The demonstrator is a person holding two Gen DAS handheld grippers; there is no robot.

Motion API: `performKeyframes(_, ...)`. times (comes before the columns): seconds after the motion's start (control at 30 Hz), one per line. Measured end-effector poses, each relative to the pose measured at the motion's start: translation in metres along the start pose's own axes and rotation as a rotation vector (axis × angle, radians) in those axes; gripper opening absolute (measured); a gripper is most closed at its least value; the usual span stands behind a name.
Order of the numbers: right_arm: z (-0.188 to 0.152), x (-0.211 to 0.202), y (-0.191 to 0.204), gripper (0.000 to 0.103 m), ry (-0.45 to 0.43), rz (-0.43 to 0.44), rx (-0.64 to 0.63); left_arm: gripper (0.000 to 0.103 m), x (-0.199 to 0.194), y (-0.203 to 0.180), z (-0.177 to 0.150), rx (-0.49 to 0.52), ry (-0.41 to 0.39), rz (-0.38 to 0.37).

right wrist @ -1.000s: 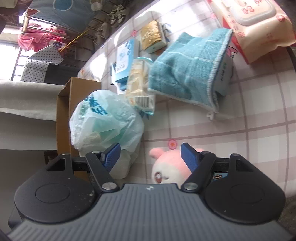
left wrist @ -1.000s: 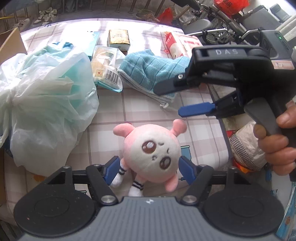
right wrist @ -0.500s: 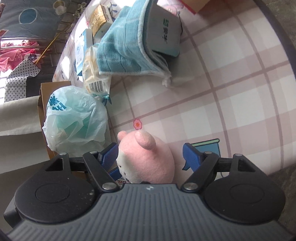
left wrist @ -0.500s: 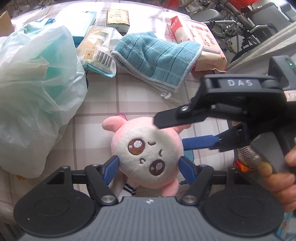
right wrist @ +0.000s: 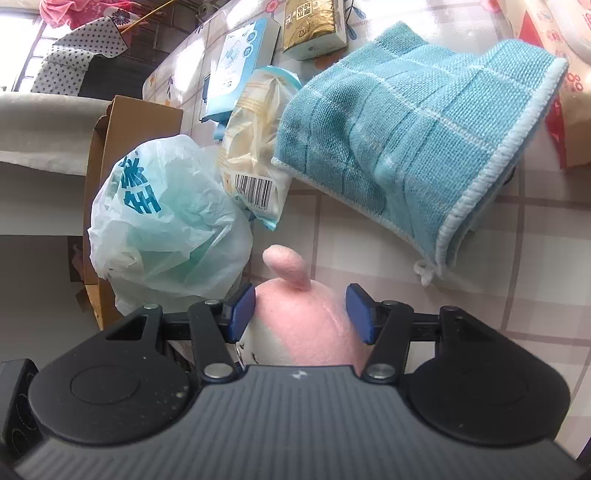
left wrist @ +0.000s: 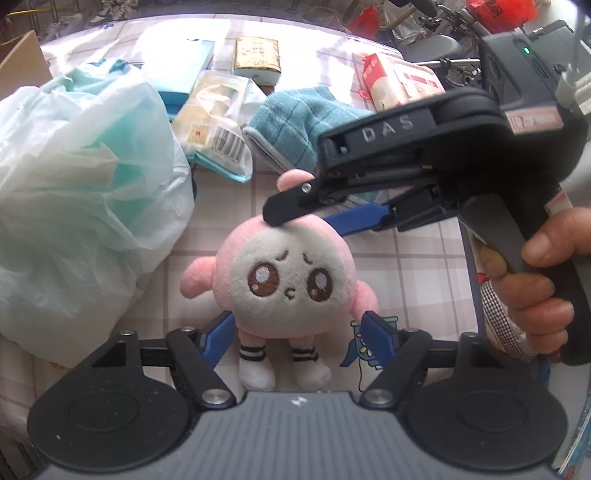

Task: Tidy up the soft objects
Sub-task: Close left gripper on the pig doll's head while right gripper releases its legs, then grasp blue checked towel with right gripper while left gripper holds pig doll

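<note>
A pink and white plush toy (left wrist: 284, 280) lies face up on the checked tablecloth. My left gripper (left wrist: 297, 336) straddles its lower body; its jaws are opening and both blue pads stand clear of the toy. A hand brings my right gripper (left wrist: 303, 221) in from the right, and its jaws are closing on the top of the toy's head. In the right wrist view the plush toy (right wrist: 306, 332) fills the gap of the right gripper (right wrist: 301, 314), both pads against it. A folded blue towel (left wrist: 295, 125) lies just behind.
A full white and green plastic bag (left wrist: 81, 184) bulges at the left, next to a cardboard box (right wrist: 107, 147). A barcoded snack packet (left wrist: 218, 125), a blue box (right wrist: 240, 66), a gold packet (right wrist: 314, 26) and a red and white tissue pack (left wrist: 399, 85) lie beyond the towel.
My right gripper came down over the toy's head and its jaws narrowed onto it. My left gripper's jaws widened off the toy, whose face has turned upright in that view.
</note>
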State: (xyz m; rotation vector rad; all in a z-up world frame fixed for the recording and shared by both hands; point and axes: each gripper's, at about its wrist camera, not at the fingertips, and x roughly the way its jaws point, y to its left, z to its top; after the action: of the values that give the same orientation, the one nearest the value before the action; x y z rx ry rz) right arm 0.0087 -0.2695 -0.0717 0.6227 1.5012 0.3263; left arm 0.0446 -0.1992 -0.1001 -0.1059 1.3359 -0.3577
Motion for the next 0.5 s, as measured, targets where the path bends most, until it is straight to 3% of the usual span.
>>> performKeyframes(0.07, -0.001, -0.001, -0.003, 0.054, 0.005, 0.008, 0.010, 0.085, 0.003, 0.002, 0.004, -0.022, 0.000, 0.006)
performKeyframes(0.37, -0.005, -0.003, -0.009, 0.056, -0.001, 0.046, 0.036, 0.088, 0.021, -0.002, 0.020, -0.044, 0.029, 0.064)
performKeyframes(0.5, -0.003, -0.028, 0.003, 0.062, -0.051, 0.039, -0.027, 0.088, 0.020, -0.004, 0.021, -0.042, 0.014, 0.080)
